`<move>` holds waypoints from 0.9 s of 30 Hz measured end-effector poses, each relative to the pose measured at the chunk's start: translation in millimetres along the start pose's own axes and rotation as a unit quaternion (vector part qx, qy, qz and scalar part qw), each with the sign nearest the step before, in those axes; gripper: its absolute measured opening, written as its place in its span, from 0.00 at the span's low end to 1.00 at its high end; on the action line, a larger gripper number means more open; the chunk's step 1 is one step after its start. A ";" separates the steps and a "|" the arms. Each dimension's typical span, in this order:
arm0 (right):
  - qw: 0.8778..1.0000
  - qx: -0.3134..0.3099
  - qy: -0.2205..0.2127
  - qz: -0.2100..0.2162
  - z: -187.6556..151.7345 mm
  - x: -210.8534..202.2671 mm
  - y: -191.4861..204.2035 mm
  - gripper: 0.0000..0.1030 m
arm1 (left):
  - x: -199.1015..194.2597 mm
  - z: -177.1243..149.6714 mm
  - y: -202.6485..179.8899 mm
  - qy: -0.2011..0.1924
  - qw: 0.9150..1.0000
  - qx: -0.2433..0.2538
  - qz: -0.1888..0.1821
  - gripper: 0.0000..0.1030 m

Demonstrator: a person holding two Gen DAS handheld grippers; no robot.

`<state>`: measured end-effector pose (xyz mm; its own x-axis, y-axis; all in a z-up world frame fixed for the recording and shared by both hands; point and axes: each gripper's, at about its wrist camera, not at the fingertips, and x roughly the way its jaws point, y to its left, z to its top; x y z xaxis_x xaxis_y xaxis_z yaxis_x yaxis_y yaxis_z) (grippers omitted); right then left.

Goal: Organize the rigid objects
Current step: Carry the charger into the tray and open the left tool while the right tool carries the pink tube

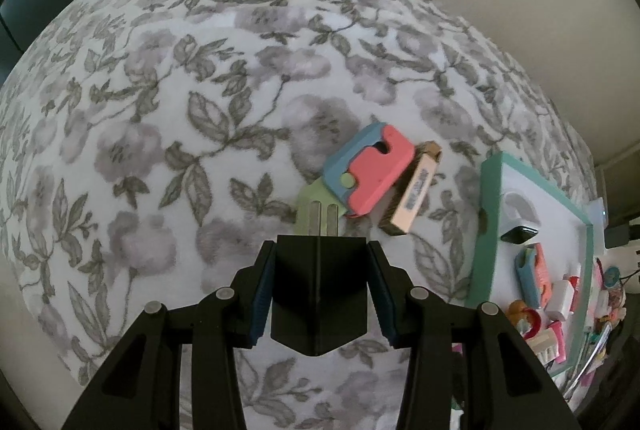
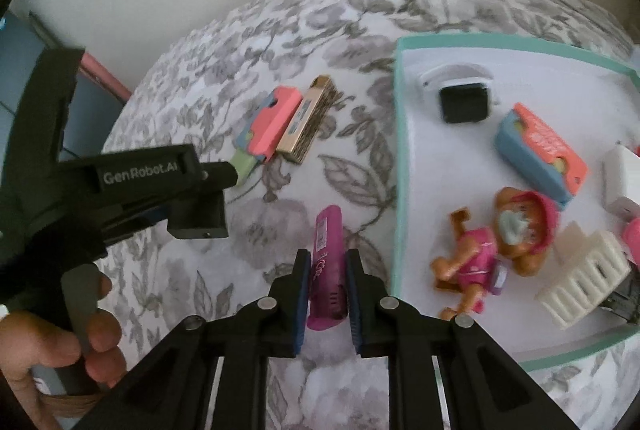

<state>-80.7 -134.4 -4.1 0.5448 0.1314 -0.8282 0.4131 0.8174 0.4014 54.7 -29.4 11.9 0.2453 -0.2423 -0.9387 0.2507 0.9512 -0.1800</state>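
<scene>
My left gripper is shut on a black angular block, which fills the gap between its blue pads. Just beyond it on the flowered cloth lie a pink-and-blue block with a green tab and a tan box. My right gripper is shut on a magenta case that points away between the pads, left of the tray. In the right wrist view the left gripper with its black block hovers near the pink-and-blue block and tan box.
A teal-rimmed white tray on the right holds a black square item, a blue-and-orange block, a toy dog in pink and a white ribbed piece. A person's hand grips the left handle. A pale wall lies behind the cloth.
</scene>
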 end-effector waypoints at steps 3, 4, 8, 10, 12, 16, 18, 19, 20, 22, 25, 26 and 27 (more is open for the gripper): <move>1.000 0.016 -0.008 0.006 3.8 -8.4 -11.0 0.17 | -3.6 -4.9 -8.2 -0.002 1.000 -0.003 -0.006 0.44; 1.000 0.024 -0.012 0.011 5.3 -12.1 -15.5 0.17 | -4.9 -5.3 -7.9 -0.003 1.000 -0.004 -0.010 0.44; 0.998 0.039 -0.028 0.028 9.8 -26.1 -25.9 0.17 | -3.3 -2.3 -9.3 -0.010 1.000 -0.005 -0.020 0.44; 0.998 0.045 -0.037 0.033 11.6 -34.2 -31.2 0.17 | -5.4 -2.1 -12.3 -0.014 1.000 -0.005 -0.024 0.44; 0.997 0.051 -0.046 0.038 13.7 -41.4 -35.8 0.17 | -7.6 -1.6 -15.9 -0.018 0.999 -0.003 -0.026 0.44; 0.995 0.068 -0.066 0.044 16.9 -57.0 -48.8 0.17 | -12.0 -1.9 -26.6 -0.026 0.999 0.010 -0.026 0.44; 0.994 0.074 -0.073 0.040 18.7 -64.6 -55.6 0.17 | -13.3 -2.3 -33.0 -0.028 0.999 0.017 -0.031 0.44; 0.993 0.077 -0.077 0.037 19.2 -68.1 -59.1 0.17 | -14.4 -3.1 -38.2 -0.029 0.999 0.023 -0.033 0.44; 0.993 0.080 -0.079 0.036 19.8 -71.2 -62.6 0.17 | -15.5 -4.1 -41.8 -0.030 0.999 0.028 -0.035 0.44; 0.992 0.089 -0.087 0.031 21.1 -78.3 -71.6 0.17 | -17.0 -5.6 -51.8 -0.032 0.998 0.040 -0.040 0.44; 0.991 0.095 -0.096 0.018 21.5 -88.8 -85.2 0.17 | -19.3 -8.9 -71.1 -0.036 0.996 0.066 -0.055 0.44; 0.990 0.097 -0.097 0.012 21.5 -91.1 -89.1 0.17 | -19.1 -9.8 -76.7 -0.036 0.995 0.073 -0.059 0.44; 0.990 0.100 -0.100 0.006 21.4 -93.5 -94.3 0.17 | -18.1 -11.0 -83.8 -0.036 0.994 0.082 -0.063 0.44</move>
<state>-155.0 -235.7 43.9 0.6754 0.0105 -0.7374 0.5309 0.6871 0.4961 19.0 -102.7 40.7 0.2667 -0.3763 -0.8873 0.4320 0.8696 -0.2390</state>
